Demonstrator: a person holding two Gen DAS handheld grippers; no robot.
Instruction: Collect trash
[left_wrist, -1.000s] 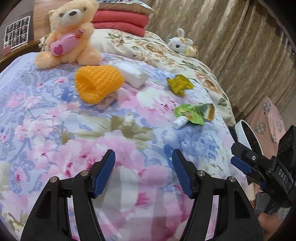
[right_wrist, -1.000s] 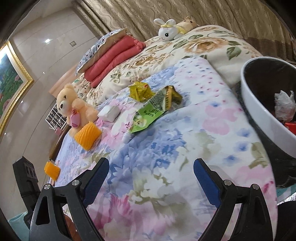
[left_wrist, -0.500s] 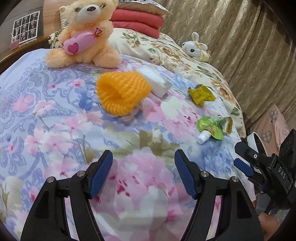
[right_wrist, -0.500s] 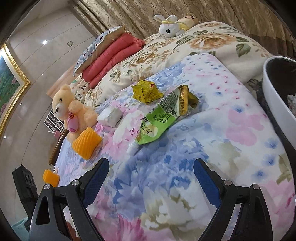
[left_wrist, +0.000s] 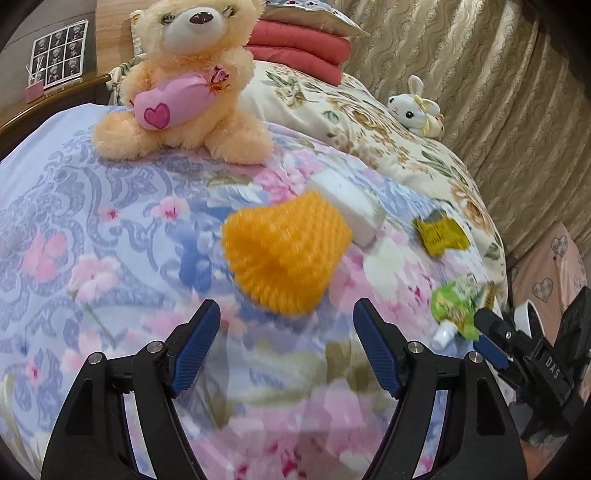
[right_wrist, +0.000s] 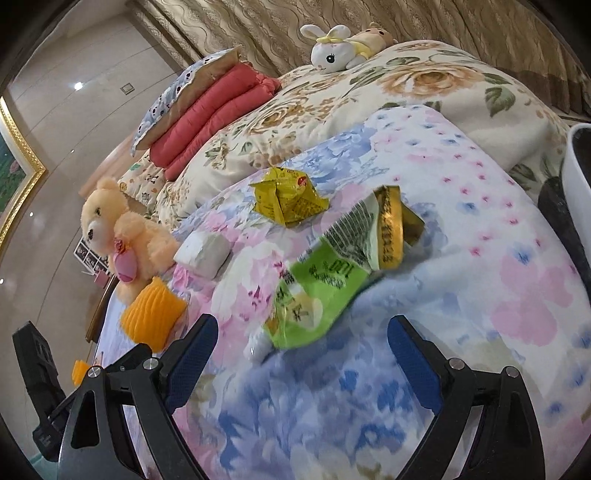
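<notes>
Trash lies scattered on a floral bedspread (left_wrist: 110, 229). An orange foam fruit net (left_wrist: 284, 254) sits just beyond my left gripper (left_wrist: 286, 336), whose jaws are opening with nothing between them. A white tissue pack (left_wrist: 351, 206) touches the net's far side. A yellow wrapper (left_wrist: 441, 234) and a green pouch (left_wrist: 456, 306) lie to the right. In the right wrist view the green pouch (right_wrist: 325, 277) with its white cap lies just ahead of my right gripper (right_wrist: 301, 350), which is open and empty. The yellow wrapper (right_wrist: 288, 197), tissue pack (right_wrist: 205, 251) and orange net (right_wrist: 153, 314) lie behind it.
A peach teddy bear (left_wrist: 184, 85) sits at the back of the bedspread, a white bunny toy (left_wrist: 415, 107) farther right. Red folded bedding (right_wrist: 218, 110) and a pillow are stacked at the head. A white-rimmed bin (right_wrist: 576, 177) stands off the bed's right edge.
Both grippers have moved forward over the bed: the orange net now sits close ahead of the left one, the green pouch close ahead of the right one. The left jaws stand wider.
</notes>
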